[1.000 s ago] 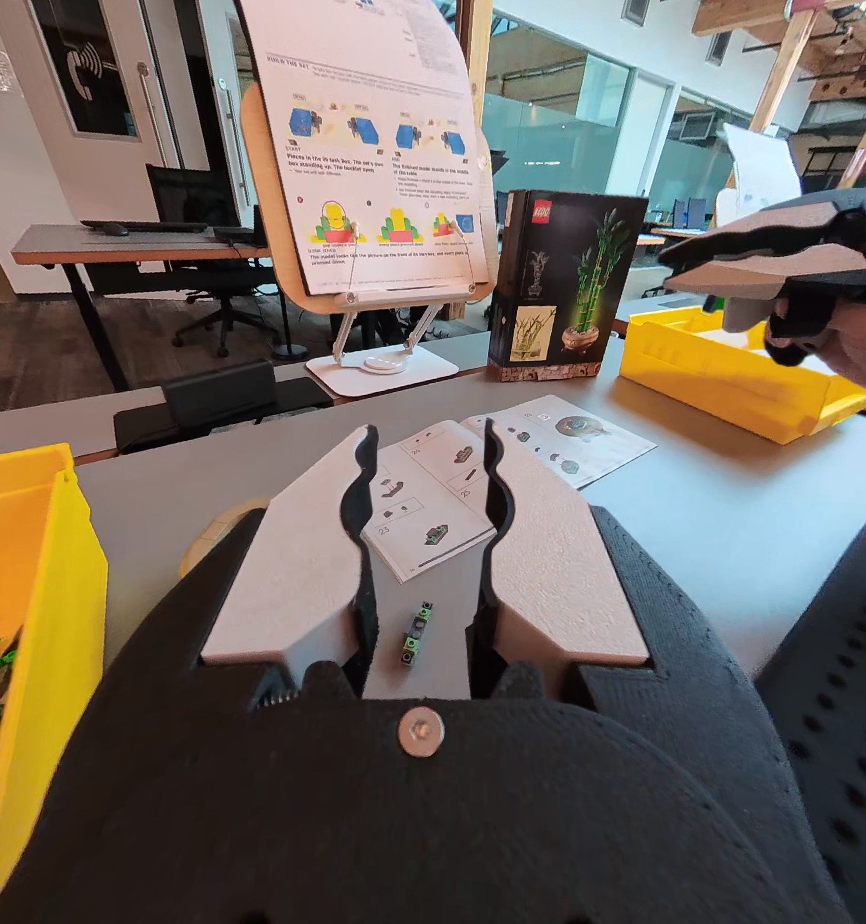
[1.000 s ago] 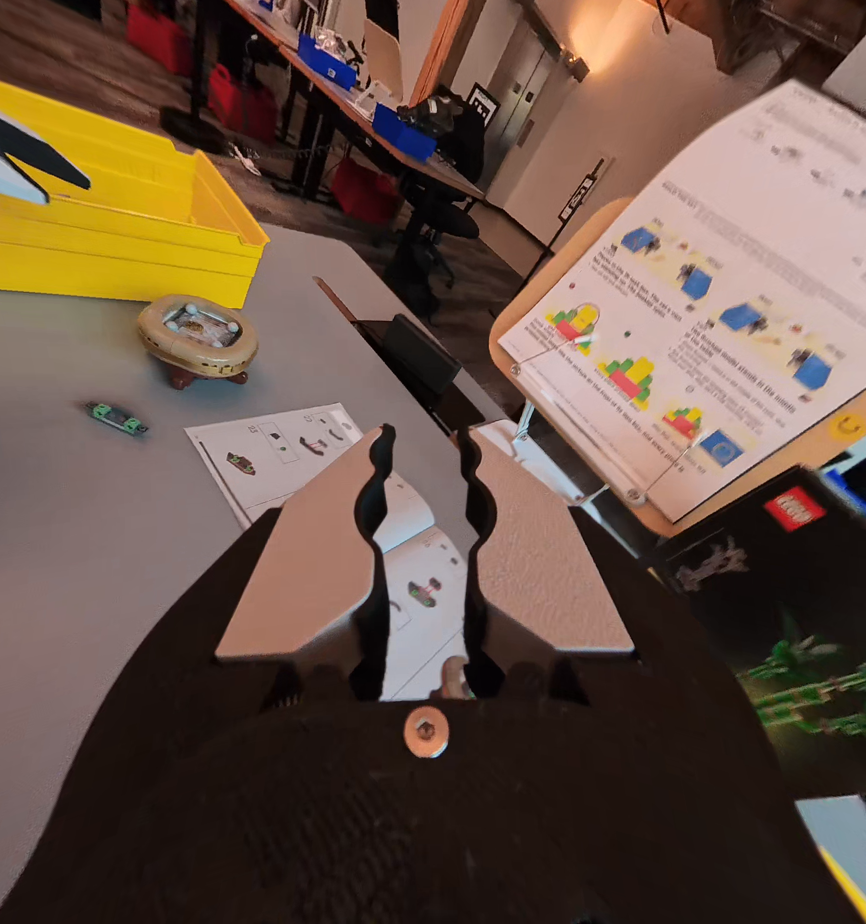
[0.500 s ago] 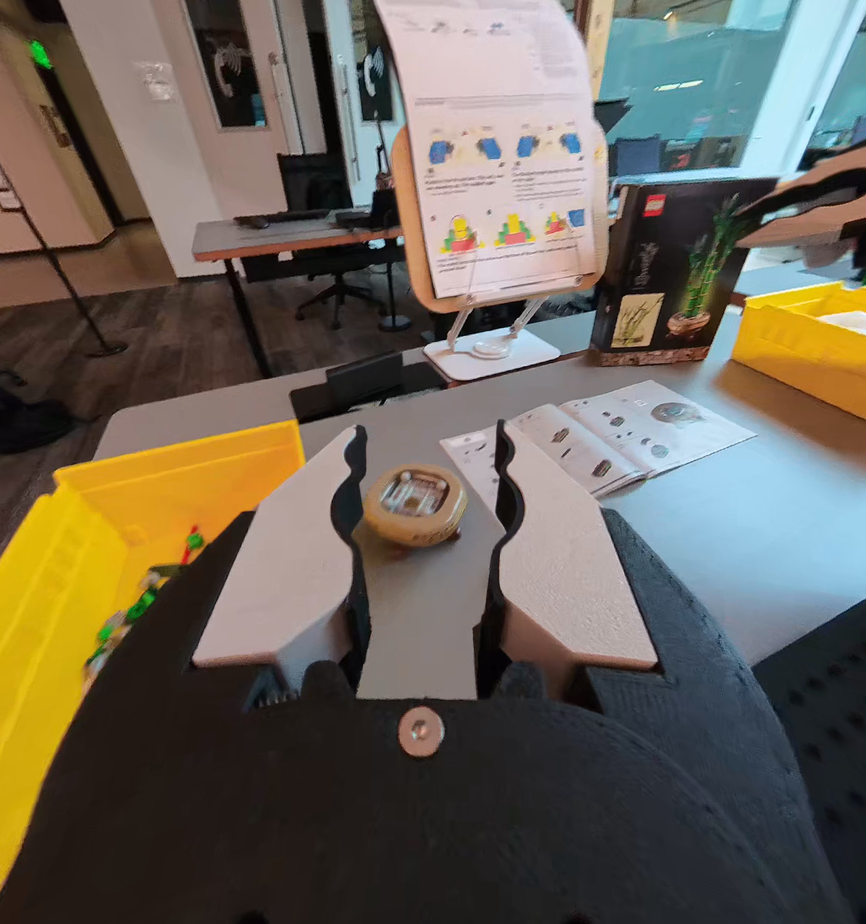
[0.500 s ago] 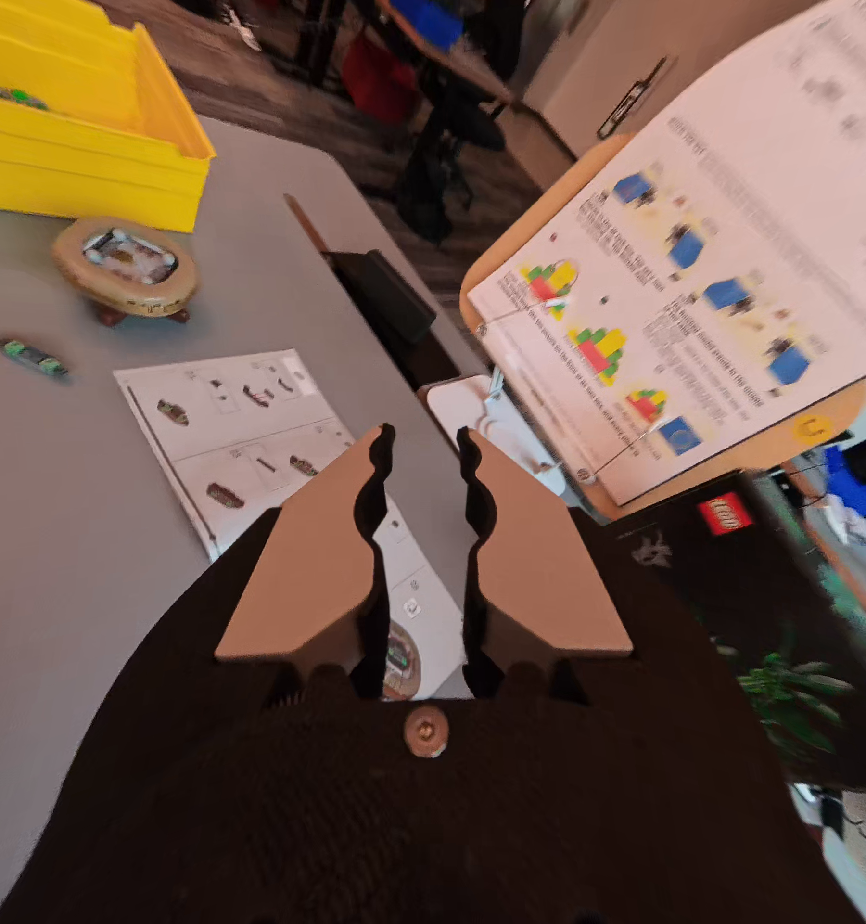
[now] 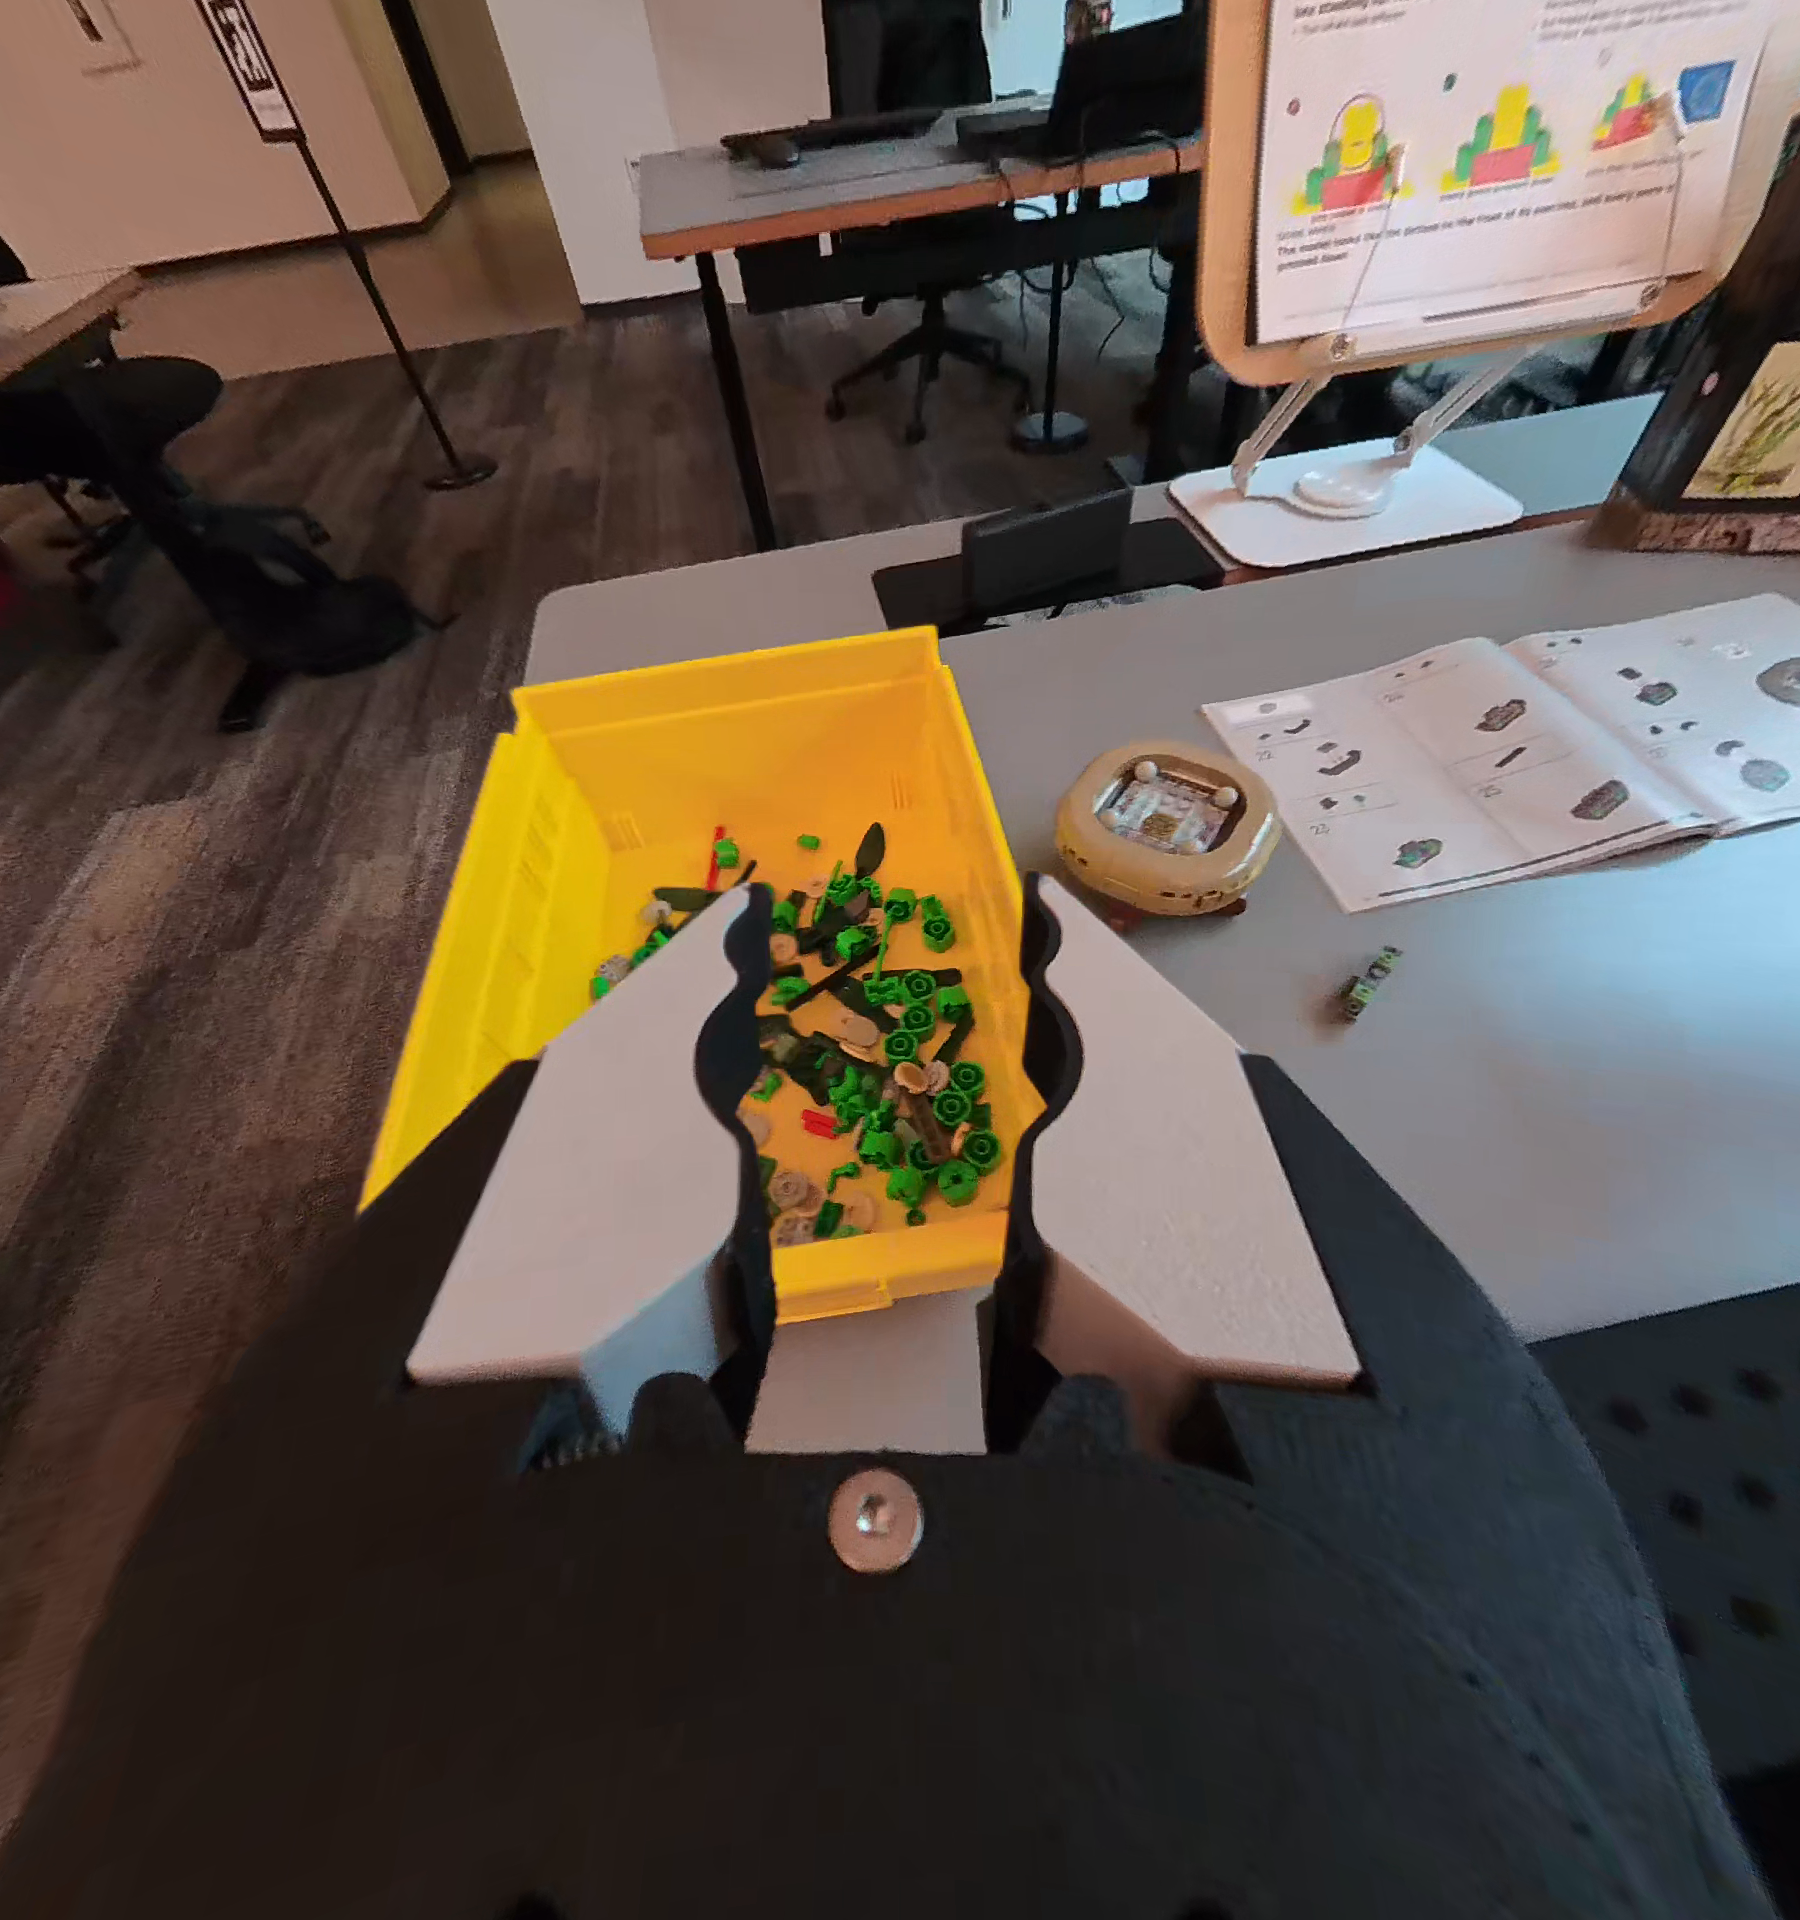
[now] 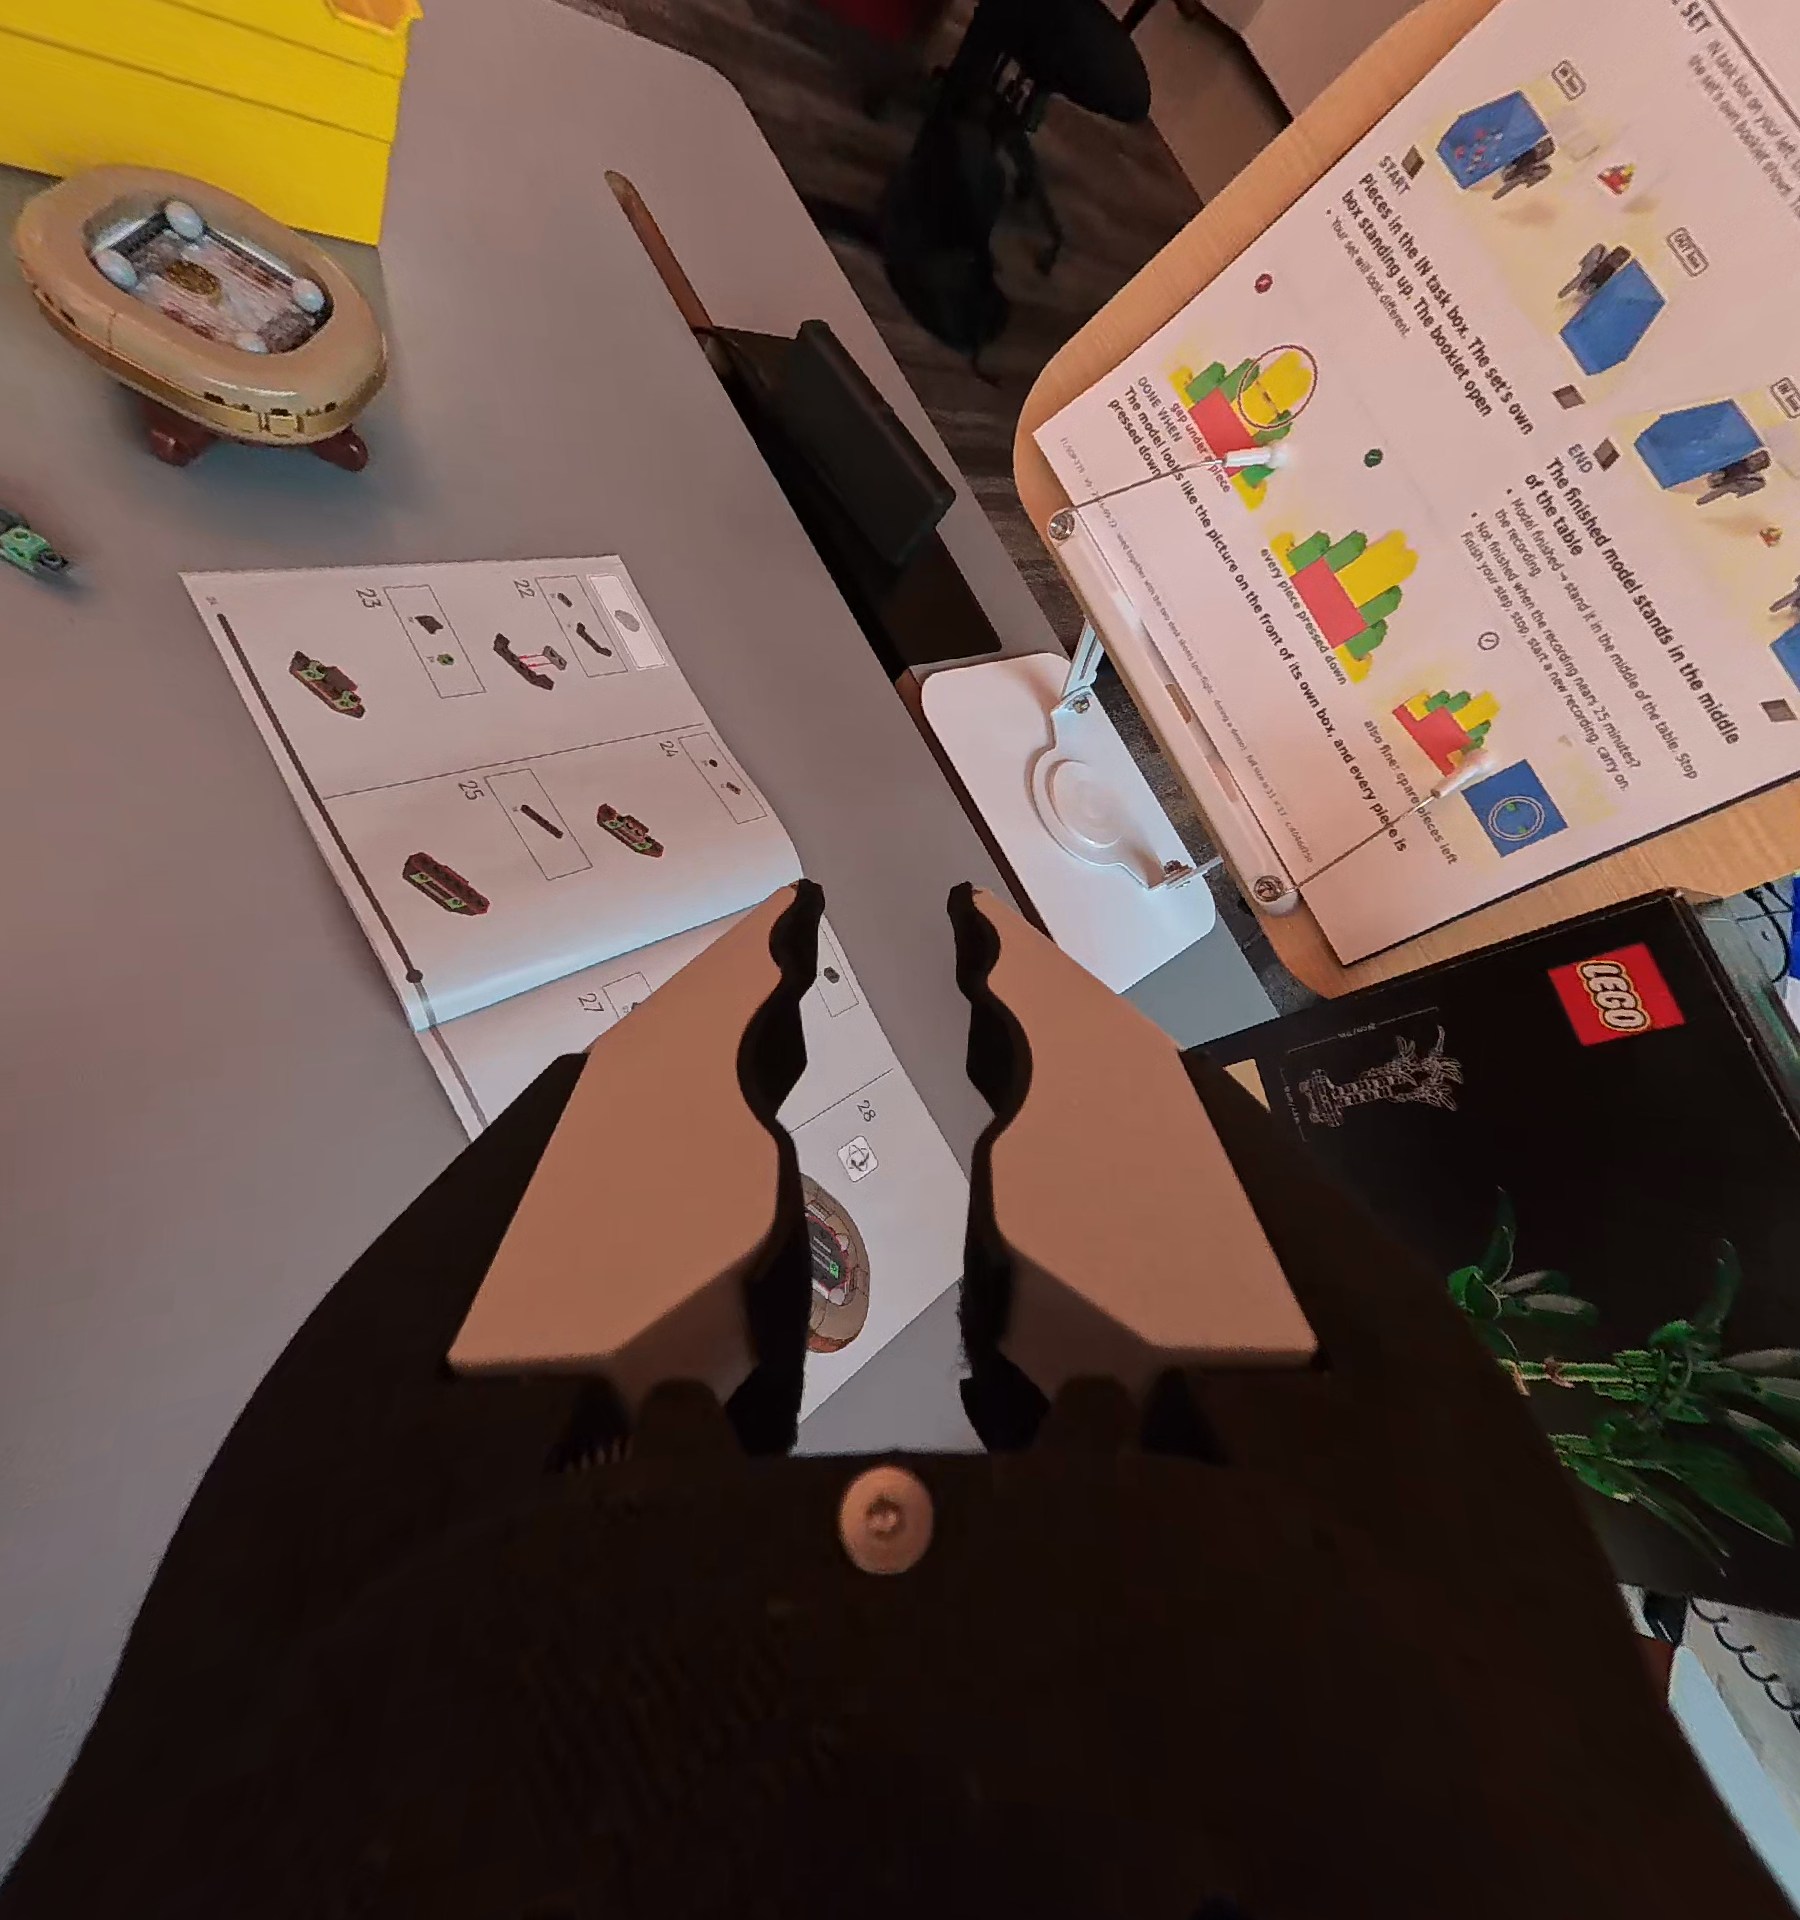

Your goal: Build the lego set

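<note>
The left gripper [image 5: 891, 914] hangs spread and empty over the yellow bin [image 5: 730, 686] of loose green Lego pieces [image 5: 875, 1049]; the right gripper [image 6: 880, 904], also parted and empty, hovers above the instruction booklet [image 6: 480, 748]. In that tangle, the jaws might pinch several pieces together.

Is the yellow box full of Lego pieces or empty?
Neither, it is partly filled. The yellow box holds loose pieces, mostly green, scattered over its floor, with bare yellow bottom showing at the far end.

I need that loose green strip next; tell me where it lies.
The green strip lies alone on the grey table, right of the yellow bin, just nearer than the tan round base and the open booklet.
</note>
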Demonstrator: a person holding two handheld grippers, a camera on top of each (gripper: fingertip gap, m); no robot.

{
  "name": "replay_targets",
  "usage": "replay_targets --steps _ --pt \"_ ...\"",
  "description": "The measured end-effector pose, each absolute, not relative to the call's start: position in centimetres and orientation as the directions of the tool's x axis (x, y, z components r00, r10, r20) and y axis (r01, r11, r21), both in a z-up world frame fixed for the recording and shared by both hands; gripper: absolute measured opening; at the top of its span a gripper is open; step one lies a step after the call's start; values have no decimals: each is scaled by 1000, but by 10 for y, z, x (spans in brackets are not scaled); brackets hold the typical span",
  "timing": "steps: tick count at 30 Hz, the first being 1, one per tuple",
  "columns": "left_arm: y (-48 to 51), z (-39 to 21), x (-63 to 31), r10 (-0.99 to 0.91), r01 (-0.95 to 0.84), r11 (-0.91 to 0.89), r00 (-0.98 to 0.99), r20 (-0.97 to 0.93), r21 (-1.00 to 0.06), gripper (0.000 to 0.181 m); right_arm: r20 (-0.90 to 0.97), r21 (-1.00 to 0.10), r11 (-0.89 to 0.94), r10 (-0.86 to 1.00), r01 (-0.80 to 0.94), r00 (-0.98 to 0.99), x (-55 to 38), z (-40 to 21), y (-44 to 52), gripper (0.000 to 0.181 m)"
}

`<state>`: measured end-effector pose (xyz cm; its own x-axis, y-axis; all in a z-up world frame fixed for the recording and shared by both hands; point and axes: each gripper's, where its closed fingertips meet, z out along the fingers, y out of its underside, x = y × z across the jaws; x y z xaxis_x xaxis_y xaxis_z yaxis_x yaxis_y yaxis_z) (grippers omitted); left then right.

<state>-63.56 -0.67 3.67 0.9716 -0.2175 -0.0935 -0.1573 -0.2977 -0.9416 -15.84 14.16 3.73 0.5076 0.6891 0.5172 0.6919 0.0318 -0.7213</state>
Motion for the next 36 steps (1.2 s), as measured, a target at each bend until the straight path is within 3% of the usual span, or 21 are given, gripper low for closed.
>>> replay_targets --steps 10,18,26,32,36 --pt "5 39 -642 -296 -209 -344 949 -105 -915 34 472 -757 -2 691 654 548 -144 39 138 25" --pt "29 -27 -697 -350 -408 -637 909 -226 -654 23 489 -740 8 693 673 529 -146 33 141 25" --pt "49 -71 -708 -381 -383 -705 914 -138 -597 22 498 -715 -1 702 699 510 -150 23 144 25" --pt "52 -79 -700 -393 -384 -673 910 -134 -632 21 504 -696 0 712 718 489 -158 15 148 25" --pt "54 -55 -687 -363 -358 -591 918 -157 -723 22 504 -701 26 724 712 470 -171 12 154 25"
